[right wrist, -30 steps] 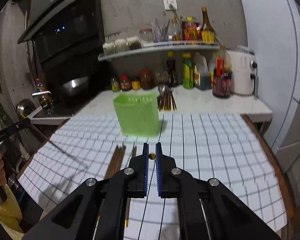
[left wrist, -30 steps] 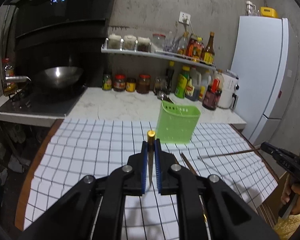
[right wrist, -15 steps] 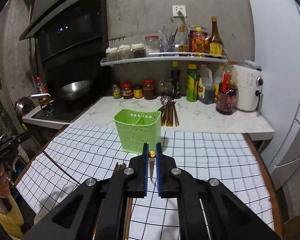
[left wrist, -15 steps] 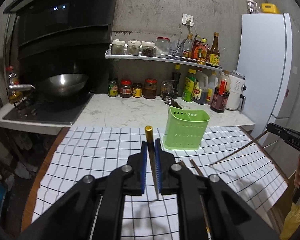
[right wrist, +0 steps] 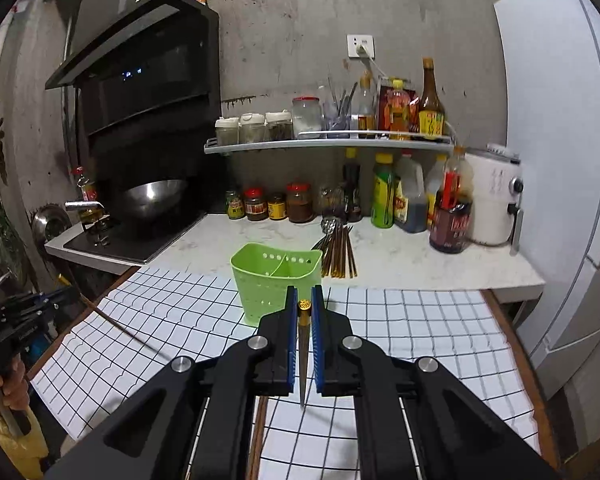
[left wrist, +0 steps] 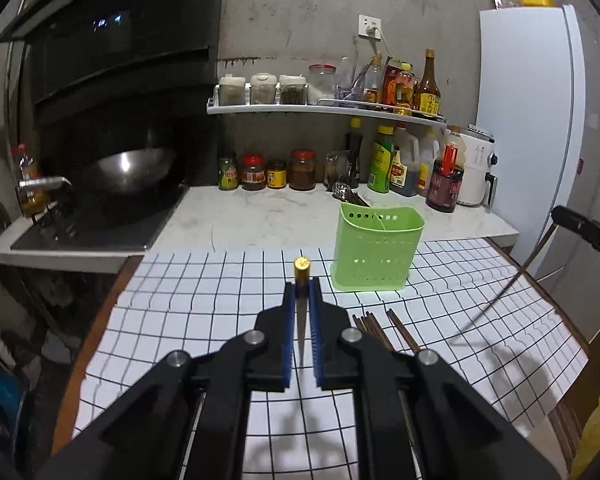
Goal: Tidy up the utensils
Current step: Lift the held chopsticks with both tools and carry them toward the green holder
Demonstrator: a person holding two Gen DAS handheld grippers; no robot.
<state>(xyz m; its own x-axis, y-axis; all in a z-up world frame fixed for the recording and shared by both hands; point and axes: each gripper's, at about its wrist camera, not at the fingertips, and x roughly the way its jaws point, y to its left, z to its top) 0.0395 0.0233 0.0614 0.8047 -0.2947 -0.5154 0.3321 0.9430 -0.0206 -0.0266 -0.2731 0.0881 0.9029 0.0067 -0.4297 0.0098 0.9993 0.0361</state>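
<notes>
My left gripper (left wrist: 301, 292) is shut on a gold-capped chopstick (left wrist: 301, 276), held above the checkered mat. The green utensil holder (left wrist: 376, 252) stands upright ahead and to the right of it. My right gripper (right wrist: 304, 300) is shut on a second gold-capped chopstick (right wrist: 303, 312), with the green holder (right wrist: 274, 280) just beyond and left of its tips. The right gripper (left wrist: 588, 232) shows at the left view's right edge with its chopstick (left wrist: 516, 284) hanging down. Several brown chopsticks (left wrist: 376, 328) lie on the mat.
The checkered mat (left wrist: 204, 296) covers the table. More chopsticks and a spoon (right wrist: 338, 248) lie on the marble counter (left wrist: 260, 216) behind the holder. Jars and bottles (left wrist: 300, 168) line the wall, a wok (left wrist: 128, 168) sits left, a fridge (left wrist: 528, 120) stands right.
Both grippers have lifted up from the mat, each with a chopstick in it. The views have risen and the green holder now sits lower and farther ahead.
</notes>
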